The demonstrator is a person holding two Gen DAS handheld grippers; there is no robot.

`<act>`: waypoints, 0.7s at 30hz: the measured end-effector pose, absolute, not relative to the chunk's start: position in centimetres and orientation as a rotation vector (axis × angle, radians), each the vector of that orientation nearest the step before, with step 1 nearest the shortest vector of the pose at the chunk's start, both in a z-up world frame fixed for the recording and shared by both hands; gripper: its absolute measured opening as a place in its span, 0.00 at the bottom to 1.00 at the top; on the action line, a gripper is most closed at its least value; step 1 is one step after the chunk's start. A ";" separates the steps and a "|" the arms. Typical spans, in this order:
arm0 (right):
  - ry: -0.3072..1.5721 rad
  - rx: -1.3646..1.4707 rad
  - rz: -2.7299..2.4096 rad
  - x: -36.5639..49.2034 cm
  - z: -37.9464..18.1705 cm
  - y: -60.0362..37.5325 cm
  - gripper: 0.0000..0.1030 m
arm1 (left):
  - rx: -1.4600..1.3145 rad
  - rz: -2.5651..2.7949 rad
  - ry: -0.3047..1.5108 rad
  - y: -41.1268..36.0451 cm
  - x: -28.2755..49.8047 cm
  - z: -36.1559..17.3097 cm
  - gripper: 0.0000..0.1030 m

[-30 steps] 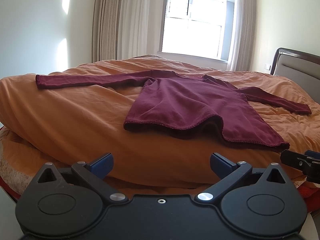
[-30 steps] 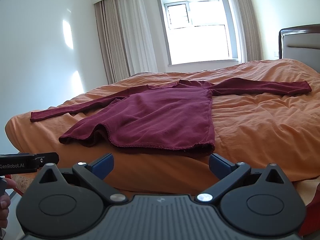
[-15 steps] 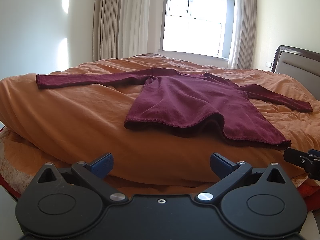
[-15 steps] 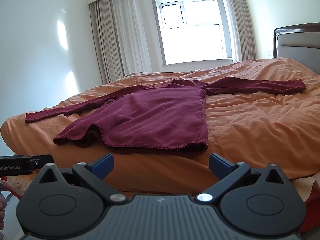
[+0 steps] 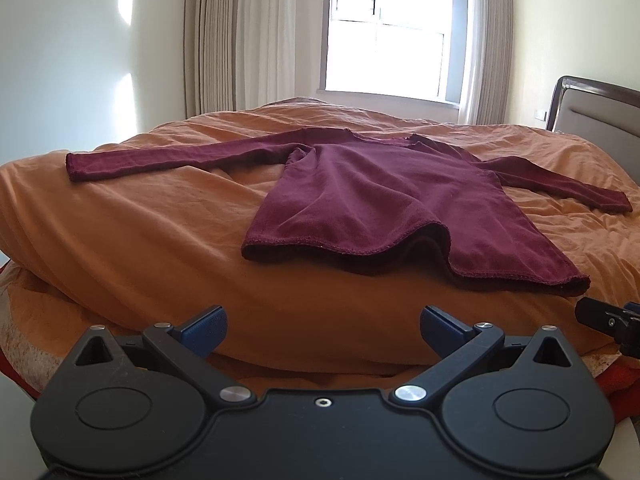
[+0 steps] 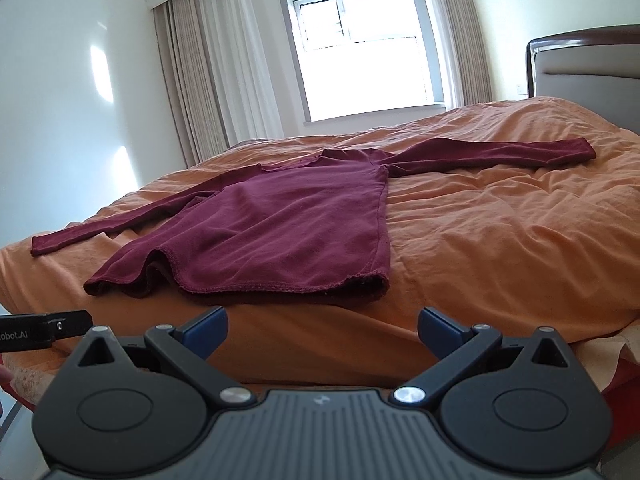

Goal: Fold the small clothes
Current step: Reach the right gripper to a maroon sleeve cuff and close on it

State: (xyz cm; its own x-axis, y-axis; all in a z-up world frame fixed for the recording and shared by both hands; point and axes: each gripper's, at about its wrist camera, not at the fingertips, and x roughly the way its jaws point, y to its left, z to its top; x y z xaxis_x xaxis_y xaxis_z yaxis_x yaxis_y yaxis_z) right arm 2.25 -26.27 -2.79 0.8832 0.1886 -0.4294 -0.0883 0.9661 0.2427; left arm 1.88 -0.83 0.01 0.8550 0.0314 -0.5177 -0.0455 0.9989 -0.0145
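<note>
On the duvet (image 5: 132, 240) a shirt (image 5: 372, 200) lies flat, 2 sleeves spread. Left gripper (image 5: 323, 330) and right gripper (image 6: 322, 330) hover before its hem, jaws spread, empty. Only the right view shows a fingertip (image 6: 5, 374) at its left edge.

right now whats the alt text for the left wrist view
A maroon long-sleeved top lies spread flat, sleeves out, on an orange duvet over a bed. The left tool hangs open before the bed's near edge, touching nothing; behind are a bright window and curtains.
</note>
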 end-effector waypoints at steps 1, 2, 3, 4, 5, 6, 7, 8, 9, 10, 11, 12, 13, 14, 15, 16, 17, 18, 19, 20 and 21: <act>0.470 0.225 0.138 2.5 -2.8 -26.5 1.00 | -0.022 0.040 0.547 -0.9 2.1 0.2 0.99; 0.472 0.229 0.132 2.9 -2.7 -26.8 1.00 | -0.019 0.036 0.552 -1.0 2.5 0.3 0.99; 0.475 0.231 0.132 3.3 -2.7 -27.1 1.00 | -0.017 0.030 0.557 -1.1 2.8 0.5 0.99; 0.479 0.233 0.134 3.8 -2.5 -27.5 1.00 | -0.015 0.024 0.562 -1.2 3.2 0.8 0.99; 0.483 0.234 0.133 4.4 -2.4 -27.9 1.00 | -0.012 0.017 0.566 -1.4 3.7 1.1 0.99; 0.488 0.237 0.128 5.1 -2.2 -28.3 1.00 | -0.008 0.011 0.570 -1.5 4.3 1.4 0.99; 0.498 0.237 0.119 5.9 -2.0 -28.7 1.00 | -0.003 0.005 0.575 -1.7 4.9 1.8 0.99; 0.515 0.238 0.107 6.8 -1.8 -29.2 1.00 | 0.005 -0.003 0.578 -1.9 5.5 2.2 0.99; 0.533 0.240 0.091 7.8 -1.5 -29.6 1.00 | 0.015 -0.015 0.576 -2.2 6.3 2.7 1.00; 0.545 0.244 0.078 8.6 -1.2 -30.1 1.00 | 0.023 -0.023 0.574 -2.4 7.1 3.2 1.00; 0.550 0.246 0.068 9.3 -0.9 -30.6 1.00 | 0.029 -0.029 0.573 -2.6 7.8 3.7 1.00; 0.552 0.244 0.056 10.0 -0.5 -31.0 1.00 | 0.036 -0.035 0.569 -3.0 8.7 4.2 1.00; 0.548 0.235 0.040 10.6 -0.2 -31.4 1.00 | 0.041 -0.042 0.566 -3.3 9.5 4.7 0.99; 0.539 0.221 0.026 11.1 0.1 -31.7 1.00 | 0.047 -0.048 0.563 -3.6 10.5 5.2 1.00; 0.531 0.205 0.014 11.6 0.4 -32.0 1.00 | 0.052 -0.053 0.563 -4.0 11.4 5.6 1.00; 0.520 0.190 -0.001 12.0 0.7 -32.3 1.00 | 0.054 -0.059 0.564 -4.4 12.3 6.1 1.00; 0.508 0.178 -0.017 12.6 0.9 -32.8 1.00 | 0.049 -0.064 0.566 -4.8 13.2 6.5 1.00; 0.502 0.172 -0.027 13.1 1.0 -33.2 1.00 | 0.035 -0.072 0.570 -5.1 14.2 7.0 1.00; 0.500 0.170 -0.035 13.6 1.1 -33.7 1.00 | 0.020 -0.085 0.573 -5.4 15.2 7.5 1.00; 0.498 0.171 -0.043 14.3 1.1 -34.3 1.00 | 0.006 -0.097 0.575 -5.7 16.0 7.9 0.99; 0.497 0.170 -0.050 14.9 1.2 -34.7 1.00 | -0.008 -0.107 0.575 -6.0 17.1 8.4 1.00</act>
State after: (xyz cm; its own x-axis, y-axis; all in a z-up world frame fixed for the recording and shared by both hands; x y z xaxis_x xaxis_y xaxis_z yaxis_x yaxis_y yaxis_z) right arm 14.85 -34.73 1.19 0.8783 -0.0067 -0.4780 0.0894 0.9846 0.1503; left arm 17.08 -6.04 8.39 0.8336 -0.1035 -0.5425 0.0991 0.9944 -0.0374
